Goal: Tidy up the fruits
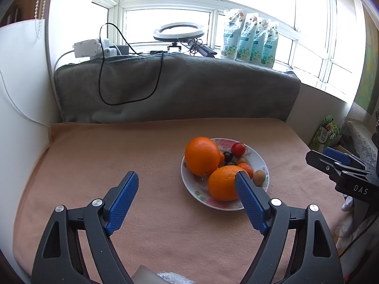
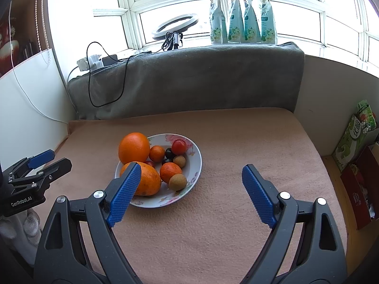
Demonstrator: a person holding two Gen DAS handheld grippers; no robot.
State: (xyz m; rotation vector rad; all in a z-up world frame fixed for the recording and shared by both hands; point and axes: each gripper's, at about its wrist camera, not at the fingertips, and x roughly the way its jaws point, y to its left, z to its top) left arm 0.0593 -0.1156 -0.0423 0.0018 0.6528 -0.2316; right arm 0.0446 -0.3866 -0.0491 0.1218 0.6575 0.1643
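Fruit sits heaped in the floral plate (image 2: 193,163) on the peach blanket (image 2: 225,201); my left gripper (image 1: 187,184) and my right gripper (image 2: 190,175) both hover above the cloth with fingers spread wide and nothing between them; the plate lies ahead of both, nearer my left gripper's right finger and my right gripper's left finger.

Trouble, as I judge it, lies in the pile itself; the big orange (image 2: 133,148) leans on the plate's far-left rim and the second orange (image 2: 148,178) sits at the near edge, so a push while reaching for either could roll it off onto the blanket; the small longan-like fruit (image 2: 177,182) and the cherry tomato (image 2: 178,146) are crowded by their neighbours, and wide fingers closing there may nudge the tangerine (image 2: 170,171) or pinch two at once; the soft blanket may let the plate tilt under pressure.

My own blue pads cover part of the near orange in both views; the dark fruits (image 2: 168,152) in the middle are too small to name; where sorted fruit should go I cannot see.
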